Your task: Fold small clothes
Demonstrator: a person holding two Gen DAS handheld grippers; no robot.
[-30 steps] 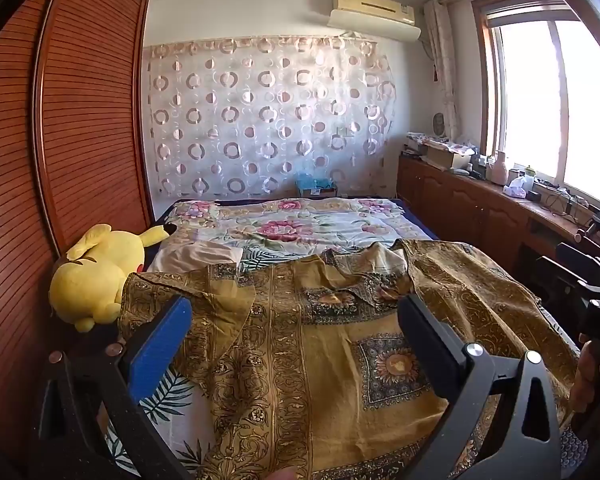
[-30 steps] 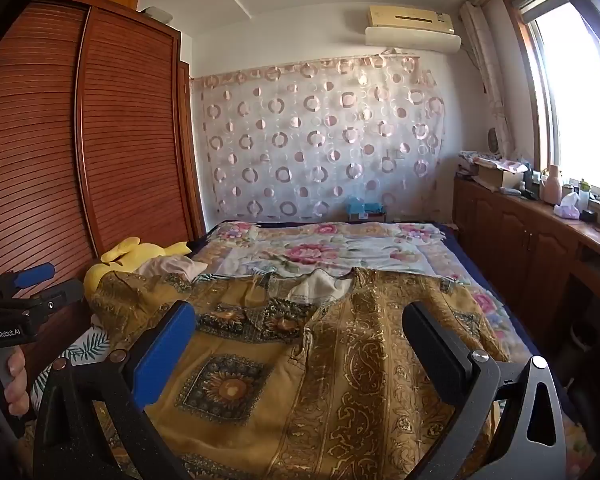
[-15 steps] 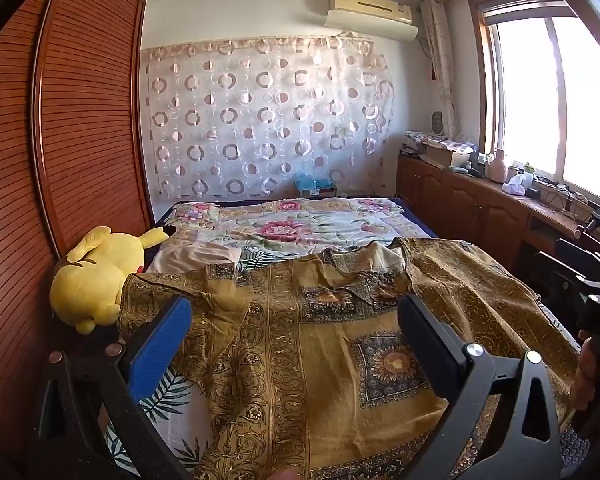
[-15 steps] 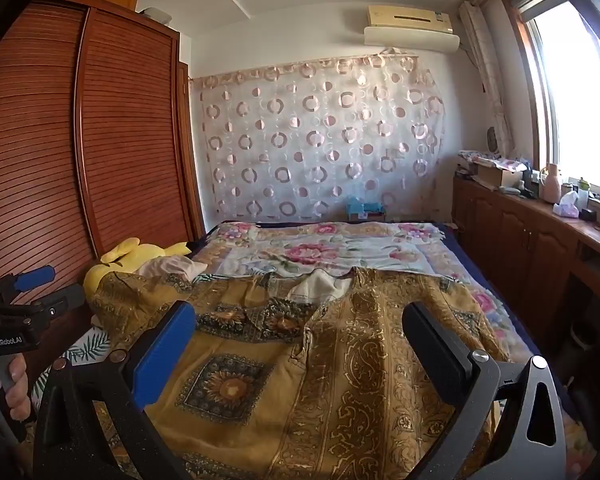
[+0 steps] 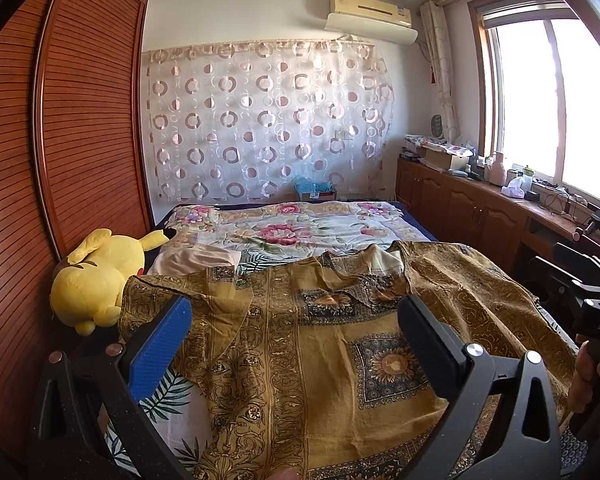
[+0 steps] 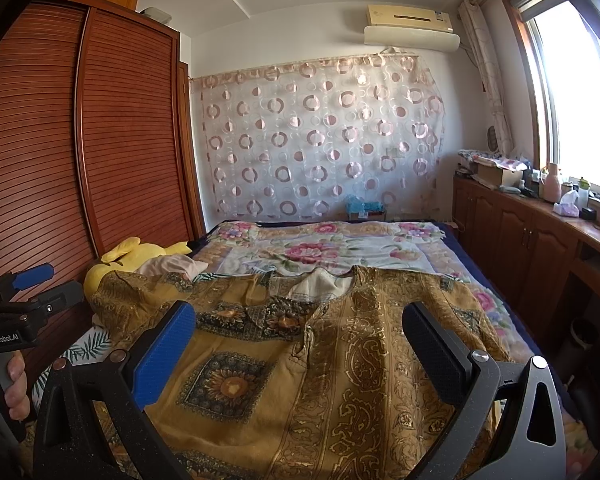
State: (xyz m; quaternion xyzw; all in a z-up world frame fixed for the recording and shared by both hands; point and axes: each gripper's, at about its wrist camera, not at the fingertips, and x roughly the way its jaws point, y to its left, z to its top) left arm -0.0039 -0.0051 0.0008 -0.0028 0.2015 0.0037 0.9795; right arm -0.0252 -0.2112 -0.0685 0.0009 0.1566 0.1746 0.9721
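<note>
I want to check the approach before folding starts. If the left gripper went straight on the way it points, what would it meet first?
Probably the mustard patterned shirt spread on the bed: the open left gripper frames its front panel, with nothing between. Depth is hard to judge through the fisheye.

Ochre patterned garment (image 5: 320, 360), spread flat

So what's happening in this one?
A person stands at the foot of a bed with handheld tongs in each hand, facing a gold patterned garment spread flat on it, neckline toward the far wall. Both the left tongs and the right tongs are open and hover above the cloth, gripping nothing. No fold shows yet apart from a turned-over sleeve near the yellow plush toy. Folding looks about to start.
</note>
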